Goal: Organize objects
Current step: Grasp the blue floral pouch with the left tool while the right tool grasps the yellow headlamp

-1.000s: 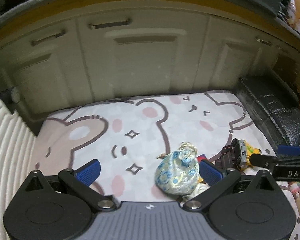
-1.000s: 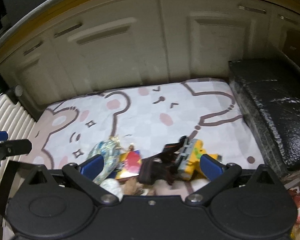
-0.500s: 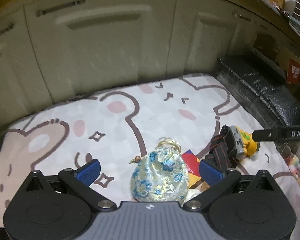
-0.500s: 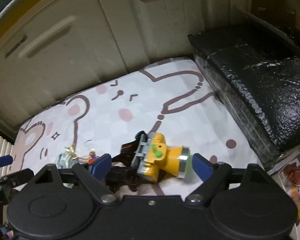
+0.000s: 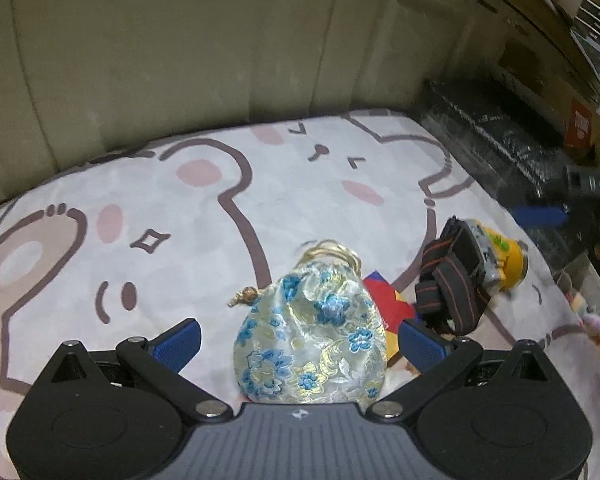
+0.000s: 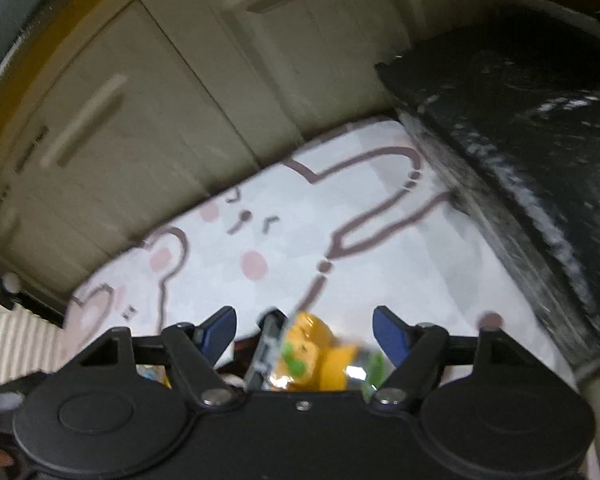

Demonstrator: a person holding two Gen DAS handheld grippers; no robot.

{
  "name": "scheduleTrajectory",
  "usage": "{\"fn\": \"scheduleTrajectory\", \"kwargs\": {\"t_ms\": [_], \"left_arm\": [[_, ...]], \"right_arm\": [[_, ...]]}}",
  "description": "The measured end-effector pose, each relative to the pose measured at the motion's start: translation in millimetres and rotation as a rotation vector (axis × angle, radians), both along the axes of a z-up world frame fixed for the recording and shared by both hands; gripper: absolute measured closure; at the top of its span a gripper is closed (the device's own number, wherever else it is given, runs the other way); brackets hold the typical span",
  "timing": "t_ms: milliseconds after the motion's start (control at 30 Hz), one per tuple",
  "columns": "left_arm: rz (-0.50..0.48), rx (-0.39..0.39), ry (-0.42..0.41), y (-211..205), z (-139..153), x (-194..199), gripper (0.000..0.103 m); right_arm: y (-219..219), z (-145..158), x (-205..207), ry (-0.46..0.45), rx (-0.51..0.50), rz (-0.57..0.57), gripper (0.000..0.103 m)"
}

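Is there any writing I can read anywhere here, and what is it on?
"DAS": white letters, blurred and cut by the frame edge, on the black bar of the right gripper.
Red box on the shelf: white print, too blurred to read.
Nothing readable on the floral pouch or yellow headlamp.

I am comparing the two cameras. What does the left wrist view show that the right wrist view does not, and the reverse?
Only the left wrist view shows the floral pouch between the open left claw, the red and yellow card beside it, and the black strap.

Only the right wrist view shows the ribbed white panel at far left.

Both show the yellow headlamp, the bear-print mat, the cabinet doors and the black padded block.
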State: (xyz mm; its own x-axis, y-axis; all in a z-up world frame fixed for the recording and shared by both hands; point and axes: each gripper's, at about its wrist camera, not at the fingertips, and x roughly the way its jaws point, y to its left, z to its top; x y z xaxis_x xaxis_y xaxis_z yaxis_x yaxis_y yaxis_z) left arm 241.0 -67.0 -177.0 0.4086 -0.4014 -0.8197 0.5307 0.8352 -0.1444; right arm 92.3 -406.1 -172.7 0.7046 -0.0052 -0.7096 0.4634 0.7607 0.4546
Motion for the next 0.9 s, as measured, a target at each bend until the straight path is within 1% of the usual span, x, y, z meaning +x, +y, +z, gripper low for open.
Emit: {"fn": "scheduleTrajectory", "kwargs": {"t_ms": [100, 200, 300, 367, 433, 500, 567, 700, 767, 900], "left_arm": [[-0.017, 0.018, 0.039, -2.3, -10.1, 3.1, 0.000], [-0.041, 0.014, 0.049, -4.2, -16.2, 3.6, 0.000], [-0.041, 0.022, 0.049, -6.6, -21.3, 6.7, 0.000], [-0.032, 0.044, 0.042, -8.1, -24.0, 9.0, 0.000], [-0.029, 0.042, 0.051, -7.8, -27.0, 12.0, 0.000], [-0.019, 0.040, 0.072, -7.2, -31.1, 15.1, 0.000], [-0.007, 0.048, 0.089, -7.7, -35.4, 17.1, 0.000], [0.012, 0.013, 0.128, -5.5, -37.9, 19.2, 0.000], [0.015, -0.009, 0.147, -4.1, -37.8, 18.2, 0.000], [0.027, -0.058, 0.187, -1.7, -34.7, 15.9, 0.001]], "right_arm": [[-5.4, -7.6, 12.3, -0.001, 0.031, 0.037, 0.028], [-6.6, -18.5, 20.1, 0.017, 0.077, 0.076, 0.028], [-3.4, -26.7, 18.9, 0.026, 0.126, 0.120, 0.028], [-0.2, -26.5, 14.4, 0.010, 0.135, 0.142, 0.028], [1.5, -24.8, 9.7, 0.000, 0.161, 0.158, 0.028], [3.8, -22.2, 4.1, 0.002, 0.177, 0.175, 0.024], [8.6, -18.7, 0.3, 0.017, 0.166, 0.212, 0.022], [16.1, -10.9, -3.9, 0.070, 0.106, 0.303, 0.022], [21.1, -4.7, -4.9, 0.110, 0.019, 0.364, 0.023], [36.2, 2.8, -4.3, 0.222, -0.243, 0.506, 0.027]]}}
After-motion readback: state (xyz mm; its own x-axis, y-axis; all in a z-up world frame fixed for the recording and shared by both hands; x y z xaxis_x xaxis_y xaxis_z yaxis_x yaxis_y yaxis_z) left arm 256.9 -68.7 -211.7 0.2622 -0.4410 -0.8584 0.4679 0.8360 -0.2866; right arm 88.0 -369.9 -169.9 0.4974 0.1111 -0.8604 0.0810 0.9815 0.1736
